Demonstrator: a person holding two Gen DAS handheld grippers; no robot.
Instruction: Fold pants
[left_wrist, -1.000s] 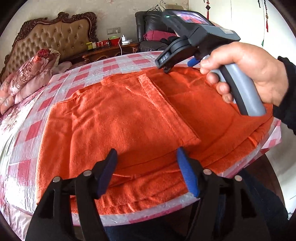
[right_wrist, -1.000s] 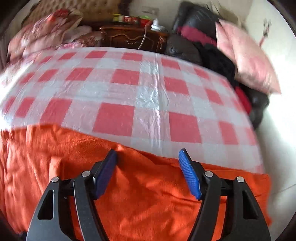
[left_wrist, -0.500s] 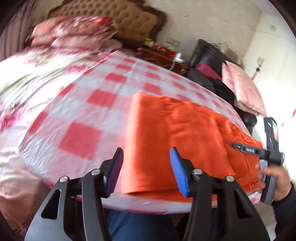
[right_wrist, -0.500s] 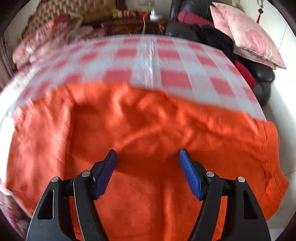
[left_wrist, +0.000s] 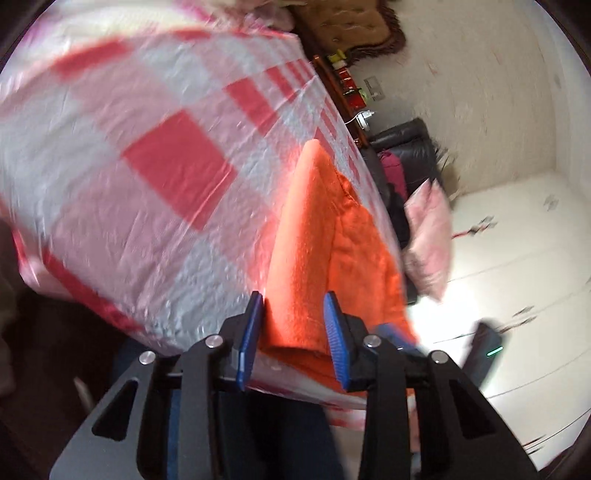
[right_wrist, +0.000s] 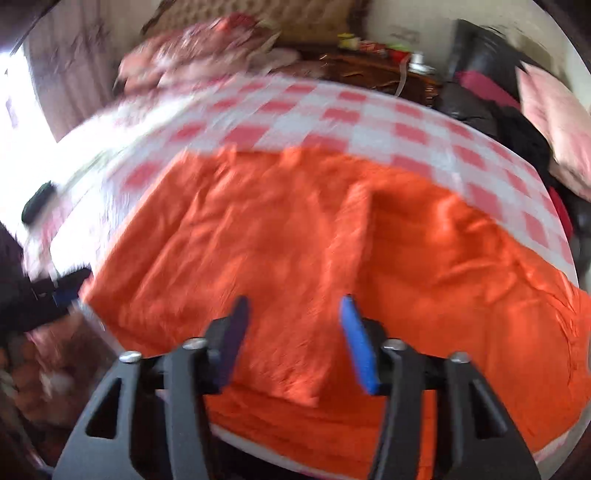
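The orange pants (right_wrist: 295, 236) lie folded on the bed, near the edge closest to me, on a sheet with pink and white squares (right_wrist: 373, 110). My left gripper (left_wrist: 293, 317) is at one end of the pants. A thick fold of the orange cloth sits between its two blue pads (left_wrist: 334, 339), and the jaws are closing on it, with the pads right at the sides of the fold. My right gripper (right_wrist: 291, 321) hangs over the middle of the pants, pointing down at them. Its jaws are closing too, but they are still apart and I cannot tell if they touch the cloth. Past the bed I see a dark chair (left_wrist: 402, 144) and a pink pillow (right_wrist: 557, 118). The pictures are blurry.
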